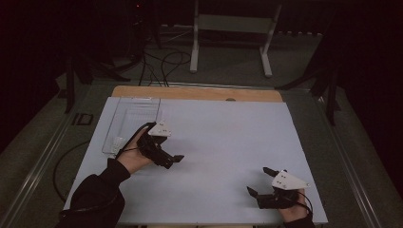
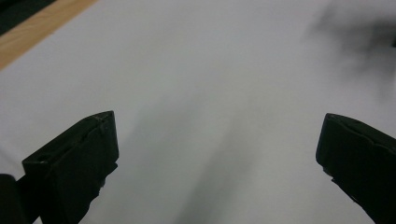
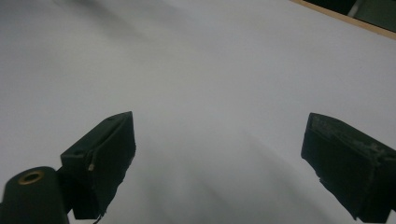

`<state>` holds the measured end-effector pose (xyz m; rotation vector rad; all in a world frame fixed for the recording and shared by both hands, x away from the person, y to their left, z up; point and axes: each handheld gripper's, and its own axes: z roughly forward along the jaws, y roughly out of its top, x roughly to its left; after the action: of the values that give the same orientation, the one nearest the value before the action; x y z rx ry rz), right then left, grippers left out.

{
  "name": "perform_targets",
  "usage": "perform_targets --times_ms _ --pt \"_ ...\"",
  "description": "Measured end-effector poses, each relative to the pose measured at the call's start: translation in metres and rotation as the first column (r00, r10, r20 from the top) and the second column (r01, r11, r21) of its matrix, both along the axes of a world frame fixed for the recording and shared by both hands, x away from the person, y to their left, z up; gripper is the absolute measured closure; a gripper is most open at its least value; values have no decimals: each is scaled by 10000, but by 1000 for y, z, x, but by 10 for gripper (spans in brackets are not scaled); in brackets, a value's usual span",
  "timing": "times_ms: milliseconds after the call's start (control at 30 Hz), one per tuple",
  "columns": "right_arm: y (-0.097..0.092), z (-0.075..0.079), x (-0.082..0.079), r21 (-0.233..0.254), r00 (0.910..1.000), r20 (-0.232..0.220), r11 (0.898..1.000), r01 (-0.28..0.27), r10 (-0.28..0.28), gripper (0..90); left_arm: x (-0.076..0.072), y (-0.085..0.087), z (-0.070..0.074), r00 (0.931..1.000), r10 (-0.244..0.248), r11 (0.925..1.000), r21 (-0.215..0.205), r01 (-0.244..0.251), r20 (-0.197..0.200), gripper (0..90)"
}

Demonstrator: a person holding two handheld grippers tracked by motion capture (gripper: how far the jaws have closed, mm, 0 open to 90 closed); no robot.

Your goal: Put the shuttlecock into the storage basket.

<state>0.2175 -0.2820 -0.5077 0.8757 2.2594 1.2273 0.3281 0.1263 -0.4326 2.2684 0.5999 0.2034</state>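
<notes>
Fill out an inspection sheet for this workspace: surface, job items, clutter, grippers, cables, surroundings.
Surface: white sheet covers the table; a wooden edge shows along the far side.
Job's things: clear plastic tray at the far left of the sheet, beside the left gripper; a small white item lies at its near end, too small to identify.
Clutter: nothing seen.
Grippers: left gripper open, empty, over the sheet near the tray; right gripper open, empty, at the near right.
Cables: a black cable trails from the left gripper; more cables lie on the floor beyond the table.
Surroundings: dark room, white frame stand behind the table.
</notes>
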Motion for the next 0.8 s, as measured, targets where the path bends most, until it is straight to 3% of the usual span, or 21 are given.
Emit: perform_targets --times_ms 133,333,533,667,800 --pt "0 0 0 0 10000 -24 10000 -10 10 100 -6 -5 -4 9997 -242 9996 122 241 70 0" --pt "0 0 0 4 10000 -19 10000 -15 15 100 -11 -8 -11 9993 -315 9992 235 320 -210 0" --pt "0 0 0 15 10000 -43 10000 -28 28 100 -15 -10 -17 9976 -324 9965 747 370 -616 0" --pt "0 0 0 33 10000 -47 10000 -32 32 100 -18 -10 -21 9950 -378 9959 781 451 -921 0" --pt "0 0 0 25 10000 -46 10000 -37 37 100 -23 -9 -25 9940 -527 9956 728 598 -962 0"
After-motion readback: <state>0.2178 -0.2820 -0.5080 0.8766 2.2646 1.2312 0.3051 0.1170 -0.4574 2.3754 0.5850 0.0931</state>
